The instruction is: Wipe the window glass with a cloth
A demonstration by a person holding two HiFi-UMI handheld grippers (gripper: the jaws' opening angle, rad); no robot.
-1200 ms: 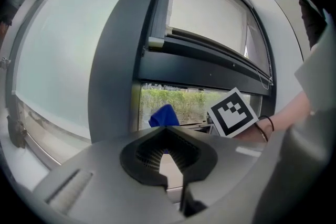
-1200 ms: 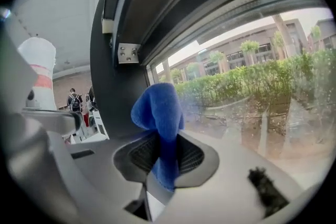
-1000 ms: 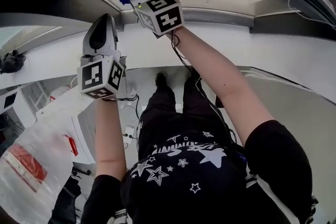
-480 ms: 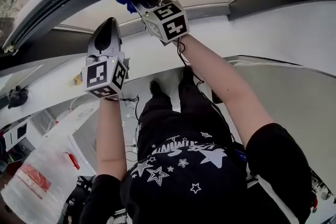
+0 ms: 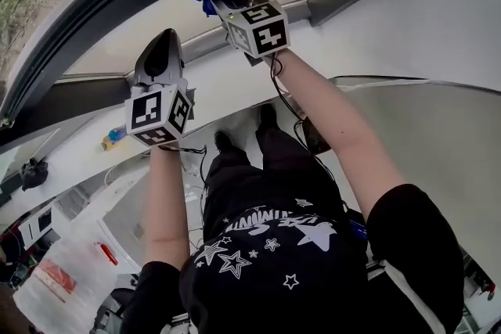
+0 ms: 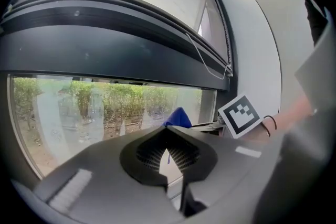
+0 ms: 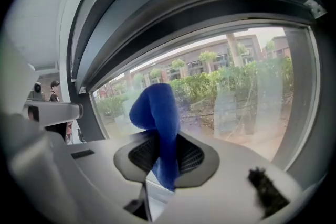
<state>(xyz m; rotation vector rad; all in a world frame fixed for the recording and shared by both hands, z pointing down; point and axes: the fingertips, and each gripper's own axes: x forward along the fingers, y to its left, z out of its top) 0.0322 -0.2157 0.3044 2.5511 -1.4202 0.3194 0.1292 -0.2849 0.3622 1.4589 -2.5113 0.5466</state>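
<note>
While the right claw stays clamped on the blue cloth, that cloth has crept rightward along the window glass; left claw together, empty. Wiping judged under way.

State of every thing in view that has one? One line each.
blue cloth: bunched, clamped between jaws, top sticking up.
right gripper: shut on blue cloth.
left gripper: shut, nothing between its jaws.
window glass: hazy pale patches; contact with blue cloth cannot be told.

Soft blue cloth, glossy window glass
</note>
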